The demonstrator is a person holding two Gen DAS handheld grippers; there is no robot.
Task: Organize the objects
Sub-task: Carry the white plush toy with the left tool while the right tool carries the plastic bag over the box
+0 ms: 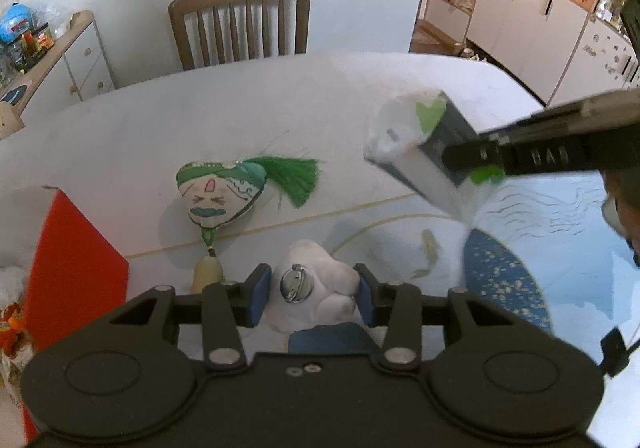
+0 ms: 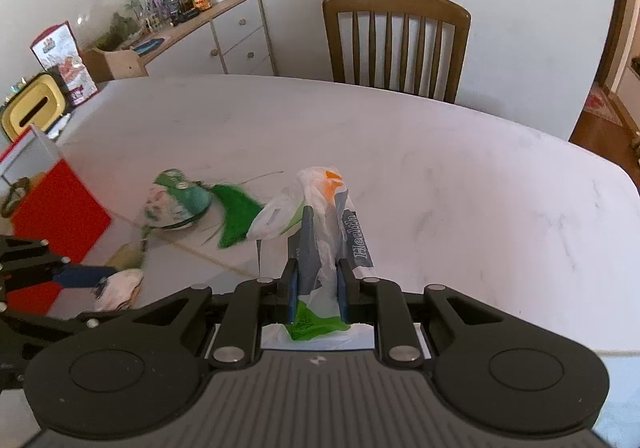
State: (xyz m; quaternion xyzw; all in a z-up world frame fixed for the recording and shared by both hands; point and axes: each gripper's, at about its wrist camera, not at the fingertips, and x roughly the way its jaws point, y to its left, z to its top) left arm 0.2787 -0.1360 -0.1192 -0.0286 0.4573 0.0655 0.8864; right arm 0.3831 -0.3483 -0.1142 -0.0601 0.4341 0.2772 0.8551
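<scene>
Left gripper [image 1: 314,294] low, part-spread; right gripper [image 2: 317,290] raised, clamped.

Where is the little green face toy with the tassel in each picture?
Left wrist view: green face toy lies centre-left on the table, beyond the left gripper.
Right wrist view: green face toy lies left of centre, blurred.
Shared landmark: the wooden chair.

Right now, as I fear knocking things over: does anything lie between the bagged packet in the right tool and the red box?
Yes. The green-tasselled sachet lies on the table between the bagged packet and the red box; the left tool, around a white brooch, sits close by.
</scene>
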